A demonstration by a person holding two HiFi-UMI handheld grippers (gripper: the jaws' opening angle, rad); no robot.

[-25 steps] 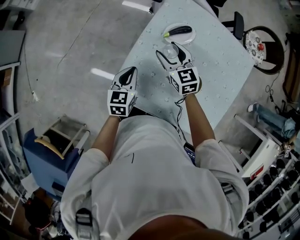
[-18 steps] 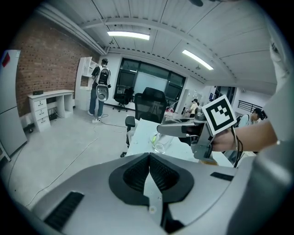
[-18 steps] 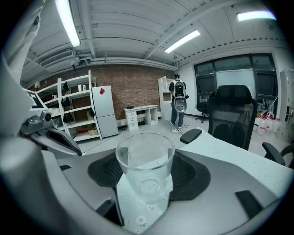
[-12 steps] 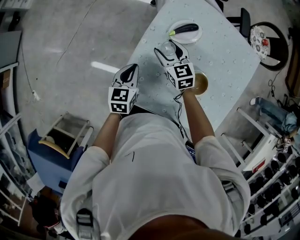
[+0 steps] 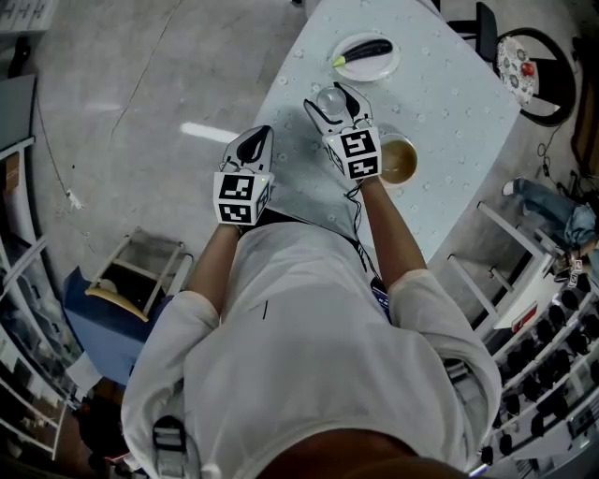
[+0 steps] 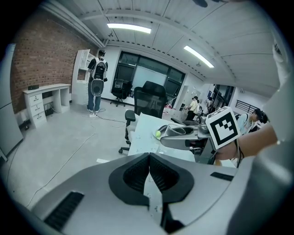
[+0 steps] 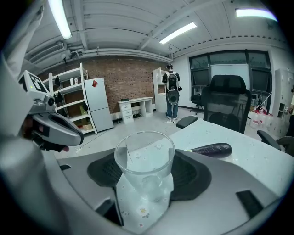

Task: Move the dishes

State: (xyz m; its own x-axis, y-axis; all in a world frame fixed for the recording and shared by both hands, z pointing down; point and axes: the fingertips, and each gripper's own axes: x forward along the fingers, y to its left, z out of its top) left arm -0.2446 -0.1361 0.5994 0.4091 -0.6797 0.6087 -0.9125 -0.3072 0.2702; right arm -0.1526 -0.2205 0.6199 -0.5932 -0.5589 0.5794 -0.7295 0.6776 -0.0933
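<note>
A clear glass (image 7: pixel 144 165) stands upright between the pads of my right gripper (image 5: pixel 328 97), which is shut on it just over the pale flowered table (image 5: pixel 449 103). The head view shows the glass (image 5: pixel 330 99) short of a white plate (image 5: pixel 388 65) that bears a dark eggplant (image 5: pixel 367 50). Beyond the glass, the right gripper view shows the eggplant (image 7: pixel 211 149) too. A brown bowl (image 5: pixel 399 161) sits beside my right wrist. My left gripper (image 5: pixel 256 140) is shut with nothing in it, over the table's left edge. Its jaws meet in the left gripper view (image 6: pixel 149 158).
A black office chair (image 5: pixel 480 23) stands at the table's far side. A blue cart (image 5: pixel 103 309) is on the floor at lower left, racks of gear at lower right. A person (image 6: pixel 96 80) stands far off by white shelves.
Both grippers have sunk toward the table, the right one with the glass in it. The brown bowl has come into view beside the right wrist.
</note>
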